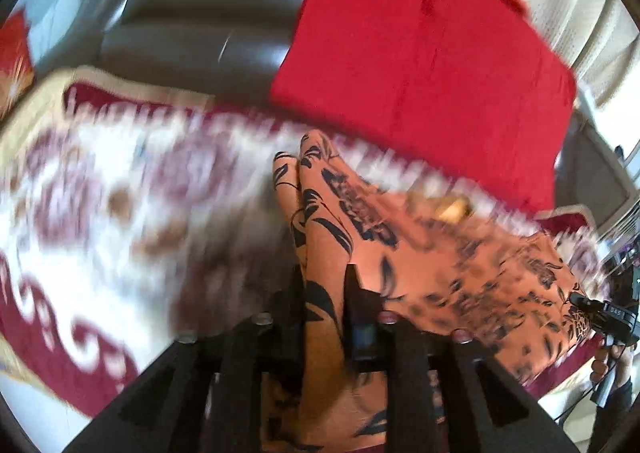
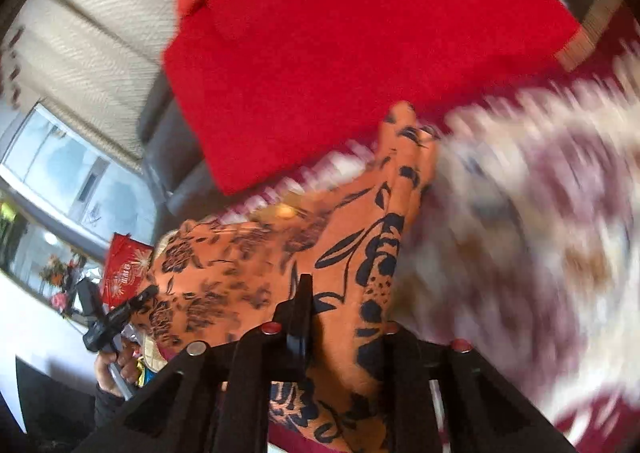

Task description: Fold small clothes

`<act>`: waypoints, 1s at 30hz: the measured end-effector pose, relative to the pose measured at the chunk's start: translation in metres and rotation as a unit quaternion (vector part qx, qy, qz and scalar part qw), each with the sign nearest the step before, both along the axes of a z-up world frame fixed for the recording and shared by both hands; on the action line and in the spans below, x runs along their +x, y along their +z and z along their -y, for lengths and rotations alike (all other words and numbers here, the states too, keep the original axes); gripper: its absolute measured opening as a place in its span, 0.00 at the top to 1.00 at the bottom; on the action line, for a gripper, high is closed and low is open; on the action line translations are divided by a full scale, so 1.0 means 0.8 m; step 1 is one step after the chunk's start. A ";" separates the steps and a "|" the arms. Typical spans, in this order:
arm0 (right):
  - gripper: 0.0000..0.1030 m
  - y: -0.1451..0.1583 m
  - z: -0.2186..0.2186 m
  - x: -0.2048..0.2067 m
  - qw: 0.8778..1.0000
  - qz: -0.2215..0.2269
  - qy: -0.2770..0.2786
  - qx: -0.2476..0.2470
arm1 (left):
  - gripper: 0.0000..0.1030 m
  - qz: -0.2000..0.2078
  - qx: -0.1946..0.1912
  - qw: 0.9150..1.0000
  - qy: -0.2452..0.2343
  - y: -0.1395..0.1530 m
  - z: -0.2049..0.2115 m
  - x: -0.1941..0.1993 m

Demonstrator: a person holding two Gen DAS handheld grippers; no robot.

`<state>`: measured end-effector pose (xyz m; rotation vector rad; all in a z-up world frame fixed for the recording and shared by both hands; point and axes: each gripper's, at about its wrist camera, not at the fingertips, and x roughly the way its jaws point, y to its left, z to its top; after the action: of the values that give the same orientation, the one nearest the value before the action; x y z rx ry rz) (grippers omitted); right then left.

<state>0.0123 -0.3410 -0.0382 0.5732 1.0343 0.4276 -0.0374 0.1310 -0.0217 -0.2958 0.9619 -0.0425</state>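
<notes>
One orange garment — black floral print, bunched.

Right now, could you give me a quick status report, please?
Left gripper and right gripper both shut on the orange floral garment. Garment stretched between them. Red cloth lies just beyond.

**Cloth stretched between two grippers over the patterned cover**

In the left wrist view the floral garment runs from the left gripper at 6 o'clock out to the right gripper at 4 o'clock. The patterned cover lies beneath, toward 9 o'clock. The folded cloth lies beyond, at 1 o'clock, on the sofa, which fills 11 o'clock.
</notes>
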 end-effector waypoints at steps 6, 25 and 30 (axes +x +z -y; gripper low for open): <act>0.48 -0.058 0.063 -0.063 0.995 -0.037 -0.092 0.028 | 0.60 -0.017 0.023 0.997 0.075 -0.028 -0.047 -0.035; 0.42 -0.056 0.051 0.126 0.986 -0.040 -0.154 0.057 | 0.54 -0.001 0.113 0.993 -0.036 -0.039 0.062 0.056; 0.19 -0.032 0.065 0.067 0.989 0.007 -0.118 0.090 | 0.52 0.042 0.077 0.996 -0.029 -0.006 0.051 0.029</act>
<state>0.0655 -0.3926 -0.0636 0.8439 0.9063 0.3160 -0.0146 0.0901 -0.0266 -0.1228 0.8849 -0.0332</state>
